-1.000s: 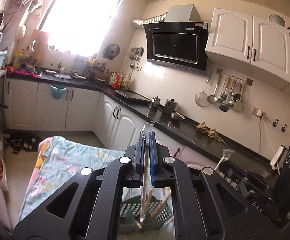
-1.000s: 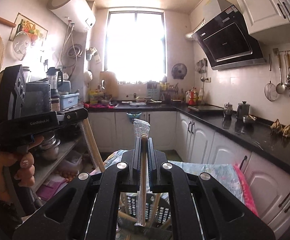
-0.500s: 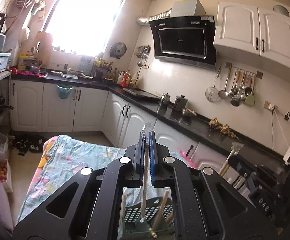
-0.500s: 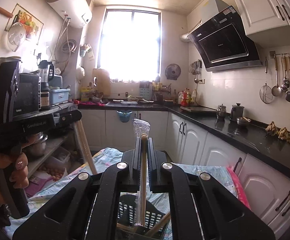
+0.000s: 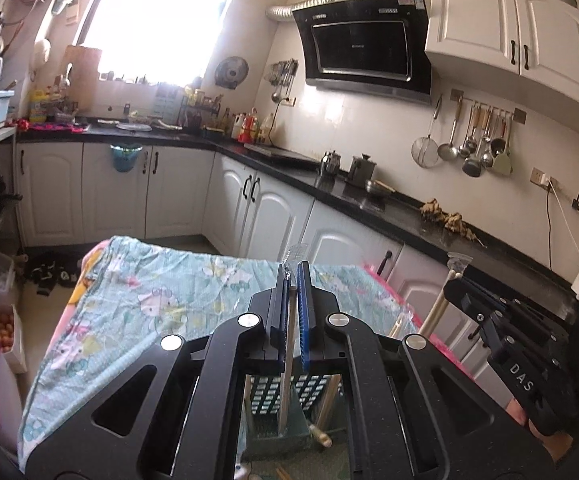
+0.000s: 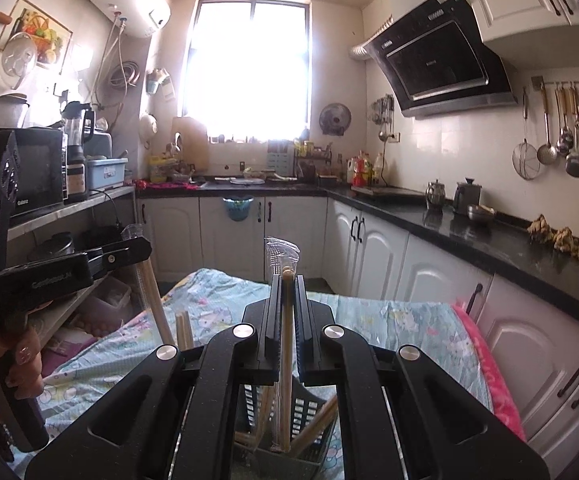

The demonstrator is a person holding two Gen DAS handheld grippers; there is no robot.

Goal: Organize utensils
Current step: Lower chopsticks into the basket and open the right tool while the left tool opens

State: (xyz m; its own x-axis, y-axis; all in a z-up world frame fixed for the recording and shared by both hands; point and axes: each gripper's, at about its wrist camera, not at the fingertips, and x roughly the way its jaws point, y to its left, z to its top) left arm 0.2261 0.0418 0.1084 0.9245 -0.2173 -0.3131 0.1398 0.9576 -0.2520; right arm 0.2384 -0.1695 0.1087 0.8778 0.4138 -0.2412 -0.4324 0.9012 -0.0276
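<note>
My left gripper (image 5: 292,280) is shut on a plastic-wrapped utensil (image 5: 288,360) held upright, its lower end inside a dark green slotted utensil basket (image 5: 289,400) on the table. My right gripper (image 6: 288,292) is shut on a plastic-wrapped wooden utensil (image 6: 285,360), its lower end also in the basket (image 6: 309,412). Several wooden utensils lean in the basket. The right gripper shows in the left wrist view (image 5: 455,280), the left gripper in the right wrist view (image 6: 137,246).
The table wears a light blue cartoon-print cloth (image 5: 149,300) with a pink edge (image 6: 485,368). Black counters over white cabinets (image 6: 429,264) run along the back and right. A shelf with appliances (image 6: 37,184) stands at the left.
Both grippers have moved lower, carrying their utensils down into the basket. The view has tilted down, showing more of the table cloth.
</note>
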